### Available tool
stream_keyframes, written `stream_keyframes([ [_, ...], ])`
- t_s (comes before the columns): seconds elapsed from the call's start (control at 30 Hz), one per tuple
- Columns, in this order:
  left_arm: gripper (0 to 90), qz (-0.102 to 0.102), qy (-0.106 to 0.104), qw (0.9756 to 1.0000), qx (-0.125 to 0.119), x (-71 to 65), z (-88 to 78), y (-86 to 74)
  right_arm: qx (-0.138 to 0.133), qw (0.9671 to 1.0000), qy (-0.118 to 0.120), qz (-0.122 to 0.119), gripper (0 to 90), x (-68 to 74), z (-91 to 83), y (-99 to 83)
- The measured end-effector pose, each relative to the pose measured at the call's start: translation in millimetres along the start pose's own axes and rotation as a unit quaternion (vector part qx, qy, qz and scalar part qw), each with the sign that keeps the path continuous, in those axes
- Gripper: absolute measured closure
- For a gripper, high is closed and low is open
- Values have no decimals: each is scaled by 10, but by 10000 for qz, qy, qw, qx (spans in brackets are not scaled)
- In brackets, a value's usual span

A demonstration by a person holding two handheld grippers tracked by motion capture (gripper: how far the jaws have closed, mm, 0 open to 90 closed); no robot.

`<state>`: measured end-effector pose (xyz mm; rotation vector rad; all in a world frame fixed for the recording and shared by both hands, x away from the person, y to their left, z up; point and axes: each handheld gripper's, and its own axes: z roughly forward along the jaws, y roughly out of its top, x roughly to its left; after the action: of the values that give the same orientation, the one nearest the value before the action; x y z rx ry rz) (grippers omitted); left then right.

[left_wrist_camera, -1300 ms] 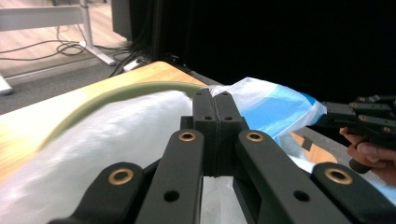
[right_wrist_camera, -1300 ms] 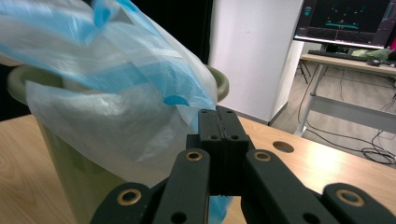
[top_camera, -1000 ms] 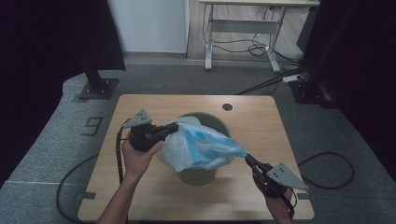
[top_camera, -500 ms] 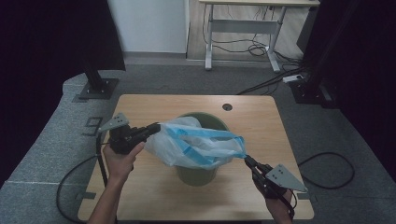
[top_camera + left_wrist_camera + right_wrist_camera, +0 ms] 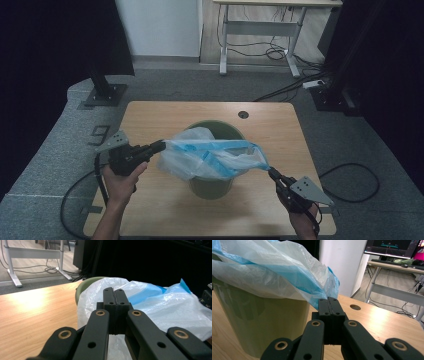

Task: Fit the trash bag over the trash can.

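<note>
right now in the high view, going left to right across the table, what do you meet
left gripper shut on the plastic bag's left edge → plastic bag stretched over the green bin → right gripper shut on the bag's right corner

A wooden surface (image 5: 165,212) stands on grey carpet (image 5: 350,145), with a white-framed desk (image 5: 260,35), white wall (image 5: 160,25) and dark curtains (image 5: 45,55) beyond its far edge.

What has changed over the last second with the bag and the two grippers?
The left gripper, shut on the plastic bag, has pulled leftward, stretching the bag's mouth wider over the green bin. The right gripper kept its place and grip; the bin stayed put.
</note>
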<state>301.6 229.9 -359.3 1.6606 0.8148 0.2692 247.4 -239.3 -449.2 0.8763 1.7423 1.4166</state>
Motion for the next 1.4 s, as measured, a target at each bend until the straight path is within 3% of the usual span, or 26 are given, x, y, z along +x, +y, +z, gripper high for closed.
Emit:
stream_keyframes([
  [0.3, 898, 26, -6, 9999, 147, -30, -46, -161, 65, 9998, 150, 126, 886, 31, -31, -125],
  [0.47, 898, -87, -103, 9997, 180, -10, -84, -286, 61, 9988, 325, 365, 886, 47, -74, -211],
  [0.6, 897, -94, -168, 9995, 242, -18, -98, -387, 92, 9986, 412, 308, 887, 101, -116, -255],
  [0.77, 897, -166, -192, 9994, 239, 7, -130, -496, 67, 9987, 372, 355, 887, 74, -180, -286],
  [0.97, 897, -274, -287, 9989, 265, 38, -115, -588, 46, 9976, 371, 575, 883, 11, -213, -313],
  [1.03, 897, -258, -313, 9988, 283, 24, -91, -594, -26, 9971, 477, 600, 792, 56, -218, -291],
  [1.17, 898, -210, -343, 9987, 304, -12, -56, -576, -159, 9981, 452, 386, 621, 208, -217, -179],
  [1.27, 897, -175, -346, 9988, 299, -29, -56, -557, -201, 9976, 455, 476, 524, 231, -202, -89],
  [1.4, 897, -180, -347, 9988, 284, -25, -58, -546, -202, 9959, 555, 683, 476, 176, -150, -13],
])
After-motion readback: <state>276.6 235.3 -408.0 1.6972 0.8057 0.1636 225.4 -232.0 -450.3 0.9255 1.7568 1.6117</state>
